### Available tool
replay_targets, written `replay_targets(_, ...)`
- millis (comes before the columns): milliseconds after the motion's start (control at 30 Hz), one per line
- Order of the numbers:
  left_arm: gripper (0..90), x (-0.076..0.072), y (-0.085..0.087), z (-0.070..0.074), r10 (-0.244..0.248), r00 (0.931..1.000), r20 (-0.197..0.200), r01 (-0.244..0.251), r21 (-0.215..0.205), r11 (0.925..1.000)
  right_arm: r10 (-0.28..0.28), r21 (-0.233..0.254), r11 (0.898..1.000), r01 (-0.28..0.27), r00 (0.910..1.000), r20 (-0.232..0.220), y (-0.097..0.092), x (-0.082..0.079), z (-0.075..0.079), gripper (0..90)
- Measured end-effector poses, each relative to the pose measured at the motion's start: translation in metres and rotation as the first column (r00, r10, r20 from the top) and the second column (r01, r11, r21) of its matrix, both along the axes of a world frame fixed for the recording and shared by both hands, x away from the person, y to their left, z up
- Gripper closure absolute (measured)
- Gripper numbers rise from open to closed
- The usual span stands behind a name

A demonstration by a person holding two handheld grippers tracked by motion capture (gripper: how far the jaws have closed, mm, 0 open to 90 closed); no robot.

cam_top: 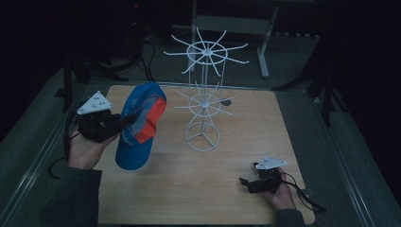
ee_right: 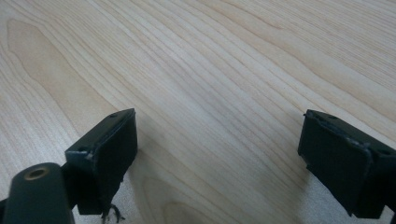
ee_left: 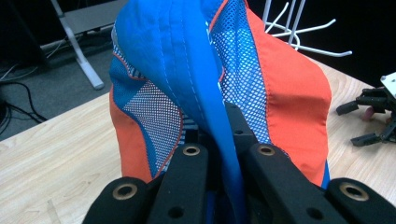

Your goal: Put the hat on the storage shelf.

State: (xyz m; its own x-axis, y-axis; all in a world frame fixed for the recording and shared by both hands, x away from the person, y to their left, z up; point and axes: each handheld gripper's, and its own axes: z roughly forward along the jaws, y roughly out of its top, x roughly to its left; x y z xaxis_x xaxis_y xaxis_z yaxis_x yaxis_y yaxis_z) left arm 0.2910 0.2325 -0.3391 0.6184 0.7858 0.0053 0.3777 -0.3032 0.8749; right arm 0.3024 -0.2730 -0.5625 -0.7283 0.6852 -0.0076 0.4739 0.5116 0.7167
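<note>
My left gripper clamps the cap; I should lift its opening squarely over a rack arm, right gripper spread, idle.

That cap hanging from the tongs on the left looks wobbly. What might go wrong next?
The left tongs pinch just a thin blue fold of the blue-and-orange mesh cap, so it may slip out. Swinging it could snag the thin prongs of the white wire rack and tip it. The right tongs rest open, too far to help.
</note>
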Motion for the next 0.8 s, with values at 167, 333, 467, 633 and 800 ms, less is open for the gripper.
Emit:
replay_targets(167,89.3,0.0004,0.0006,0.0022,0.002,1.0,0.004,-0.002,-0.003,1.0,0.0,0.0,1.0,0.0,1.0,0.0,0.0,0.0,0.0,11.6)
replay_targets(333,89.3,0.0005,0.0011,0.0039,0.005,1.0,0.005,-0.005,-0.008,1.0,0.0,-0.001,1.0,0.0,1.0,0.0,0.0,0.0,0.0,11.6)
replay_targets(467,89.3,0.001,0.0018,0.0055,0.007,1.0,0.005,-0.007,-0.004,1.0,0.0,0.0,1.0,0.0,1.0,0.0,0.0,0.0,0.0,11.7)
replay_targets(633,89.3,0.0018,0.0025,0.0078,0.01,0.9999,0.01,-0.01,-0.011,0.9999,0.0,0.0,1.0,0.0,1.0,0.0,0.0,0.0,0.0,11.7)
replay_targets(800,89.3,0.0023,0.0028,0.0086,0.013,0.9998,0.011,-0.013,-0.015,0.9998,0.0,0.0,1.0,0.0,1.0,0.0,0.0,0.0,0.0,11.6)
